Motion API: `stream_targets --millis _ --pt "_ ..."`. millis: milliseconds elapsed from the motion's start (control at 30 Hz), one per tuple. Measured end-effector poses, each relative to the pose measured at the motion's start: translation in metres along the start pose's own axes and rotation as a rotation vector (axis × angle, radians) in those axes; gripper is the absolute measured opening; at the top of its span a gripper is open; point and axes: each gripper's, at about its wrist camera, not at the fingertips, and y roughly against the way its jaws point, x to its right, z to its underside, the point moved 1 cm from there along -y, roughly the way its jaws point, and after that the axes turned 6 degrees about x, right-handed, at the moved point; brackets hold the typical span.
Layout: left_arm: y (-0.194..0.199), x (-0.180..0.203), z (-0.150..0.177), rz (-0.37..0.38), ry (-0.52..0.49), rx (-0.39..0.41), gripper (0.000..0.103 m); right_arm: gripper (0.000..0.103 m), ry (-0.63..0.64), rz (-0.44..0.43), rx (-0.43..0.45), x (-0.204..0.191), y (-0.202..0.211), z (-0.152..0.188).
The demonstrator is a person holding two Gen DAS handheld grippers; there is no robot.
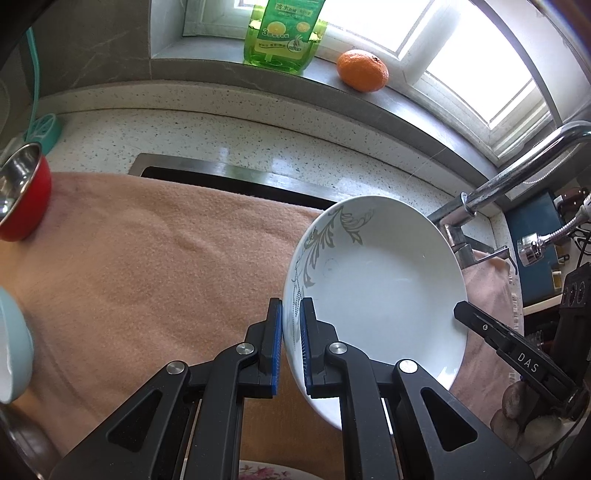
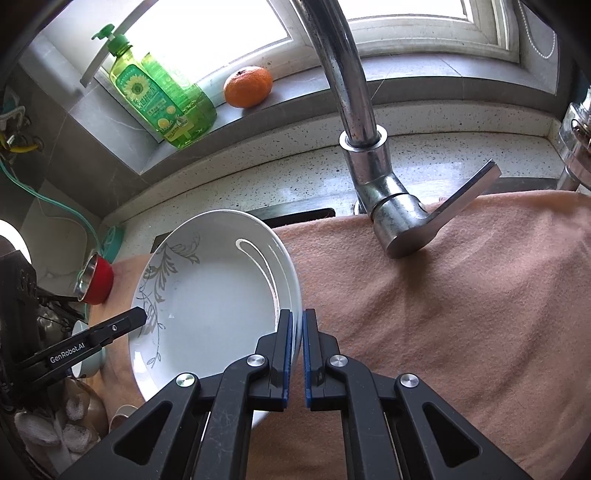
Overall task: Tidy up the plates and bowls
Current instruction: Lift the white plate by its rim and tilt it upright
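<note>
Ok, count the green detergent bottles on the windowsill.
2. Both stand on the windowsill, left of the orange: the pump bottle with the sunflower label, and the second bottle close behind it. Another could be hidden behind them.

Left wrist cam is riding behind its own fingers, looking steeply down and fwd over the peach towel point(image 1: 155, 236) toward the windowsill point(image 1: 295, 79), close to the white plate point(image 1: 384, 280). Right wrist cam is sitting likewise, further right, facing the same sill, w/ the faucet point(image 2: 369, 155) looming near. Both views are sharing plate point(image 2: 207, 295), towel point(image 2: 443, 302), orange point(image 1: 362, 70) point(image 2: 248, 86), green soap bottle point(image 1: 280, 33) point(image 2: 162, 99) and red bowl point(image 1: 27, 199) point(image 2: 96, 277).
</note>
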Motion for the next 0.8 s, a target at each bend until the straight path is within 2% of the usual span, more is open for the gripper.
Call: stream_targets --millis 800 --pt "0.061 -0.019 0.035 0.009 0.028 0.043 0.008 0.005 0.035 -0.04 0.032 -0.04 0.048 0.027"
